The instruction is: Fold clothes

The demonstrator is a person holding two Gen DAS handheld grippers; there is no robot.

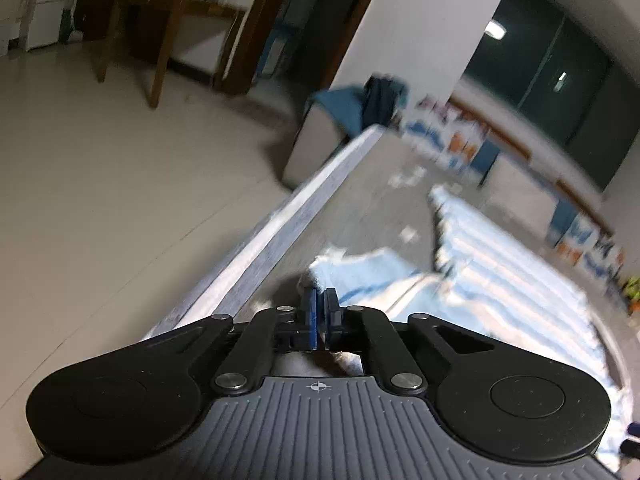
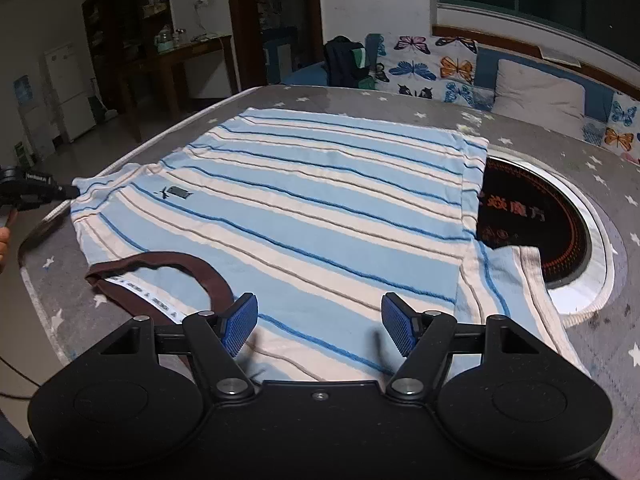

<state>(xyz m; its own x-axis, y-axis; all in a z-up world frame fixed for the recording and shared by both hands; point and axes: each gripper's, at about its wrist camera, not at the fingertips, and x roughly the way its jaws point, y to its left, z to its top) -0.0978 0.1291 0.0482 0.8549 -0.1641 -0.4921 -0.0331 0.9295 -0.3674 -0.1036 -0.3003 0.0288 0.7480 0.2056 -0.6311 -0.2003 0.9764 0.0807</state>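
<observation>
A light blue and cream striped T-shirt (image 2: 320, 200) with a brown collar (image 2: 160, 260) lies flat on the grey star-patterned table cover (image 2: 440, 108). In the right wrist view my left gripper (image 2: 70, 192) meets the tip of the shirt's left sleeve (image 2: 86, 184) at the table's left edge. In its own view the left gripper (image 1: 320, 300) has its blue pads pressed together at the sleeve's hem (image 1: 340, 268). My right gripper (image 2: 320, 324) stands open just above the shirt's near end, right of the collar, with nothing between its pads. The other sleeve (image 2: 512, 280) drapes over the cooker.
A round black cooktop (image 2: 540, 220) with a white rim is set into the table at the right. The table's rounded edge (image 1: 280, 220) drops to a tiled floor on the left. A butterfly-print sofa (image 2: 440, 68) and a dark backpack (image 2: 344, 60) stand behind.
</observation>
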